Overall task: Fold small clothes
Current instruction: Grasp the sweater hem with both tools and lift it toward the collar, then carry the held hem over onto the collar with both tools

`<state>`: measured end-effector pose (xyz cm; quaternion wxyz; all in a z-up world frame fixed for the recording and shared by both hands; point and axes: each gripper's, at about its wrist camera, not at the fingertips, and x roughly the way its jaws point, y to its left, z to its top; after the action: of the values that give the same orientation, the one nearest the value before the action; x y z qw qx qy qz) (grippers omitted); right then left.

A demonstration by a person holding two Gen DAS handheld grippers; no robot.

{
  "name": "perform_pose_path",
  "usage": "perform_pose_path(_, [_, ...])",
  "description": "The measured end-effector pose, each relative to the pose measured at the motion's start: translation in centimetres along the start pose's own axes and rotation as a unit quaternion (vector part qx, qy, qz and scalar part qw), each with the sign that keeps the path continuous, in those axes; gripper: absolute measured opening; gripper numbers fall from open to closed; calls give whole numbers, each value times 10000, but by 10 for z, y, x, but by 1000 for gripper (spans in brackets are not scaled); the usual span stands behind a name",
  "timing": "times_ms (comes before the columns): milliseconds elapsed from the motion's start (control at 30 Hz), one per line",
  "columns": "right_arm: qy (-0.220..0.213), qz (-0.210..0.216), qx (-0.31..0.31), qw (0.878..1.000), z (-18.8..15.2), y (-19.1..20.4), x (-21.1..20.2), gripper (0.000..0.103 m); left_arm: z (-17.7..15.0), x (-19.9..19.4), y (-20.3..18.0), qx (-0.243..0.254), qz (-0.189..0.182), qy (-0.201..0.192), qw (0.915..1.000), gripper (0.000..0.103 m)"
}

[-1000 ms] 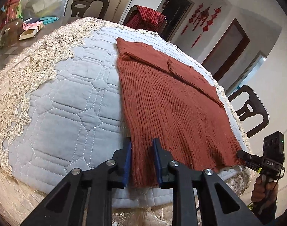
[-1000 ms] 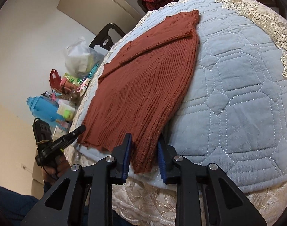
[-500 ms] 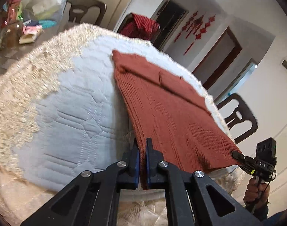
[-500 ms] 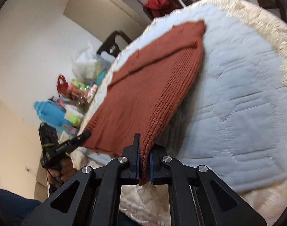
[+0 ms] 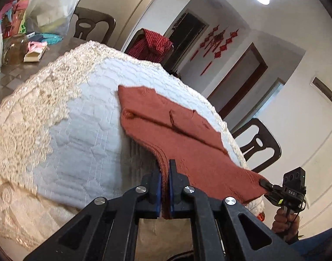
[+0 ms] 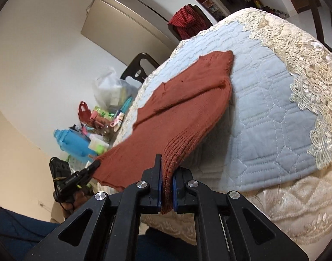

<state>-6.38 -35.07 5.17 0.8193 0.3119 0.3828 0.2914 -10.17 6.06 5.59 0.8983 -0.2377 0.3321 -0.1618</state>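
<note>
A rust-red knit sweater (image 5: 187,143) (image 6: 187,108) lies on a pale blue quilted cover (image 5: 83,134) (image 6: 263,113), its near hem raised off the cover. My left gripper (image 5: 164,167) is shut on the hem's left corner. My right gripper (image 6: 167,163) is shut on the hem's right corner. Each gripper shows in the other's view, pinching the far corner: the right gripper (image 5: 266,183) at the lower right, the left gripper (image 6: 95,165) at the lower left. The sweater's collar end still rests flat at the far side.
A lace cloth (image 5: 31,113) (image 6: 307,69) borders the quilt. Bags, a blue bottle (image 6: 72,143) and small clutter (image 5: 20,43) stand on the table beyond the left edge. Dark chairs (image 5: 259,145) (image 6: 139,69) ring the table; one carries a red checked garment (image 5: 152,43).
Both grippers closed on the hem corners, then rose and moved forward, lifting the sweater's near edge off the quilt. The far part of the sweater stays down.
</note>
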Motion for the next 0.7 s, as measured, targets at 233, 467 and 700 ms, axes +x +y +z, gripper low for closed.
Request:
perform_pose_path(233, [-274, 314, -294, 9987, 44, 10, 8, 7, 47, 20, -10, 146, -90, -409, 9990, 7])
perform_pose_path(467, [-562, 352, -380, 9971, 118, 9, 38, 7, 112, 72, -2, 75, -64, -568, 9983, 7])
perform_pose_path(700, [-342, 117, 106, 9993, 165, -31, 90, 7, 145, 160, 28, -237, 204, 65, 9995, 7])
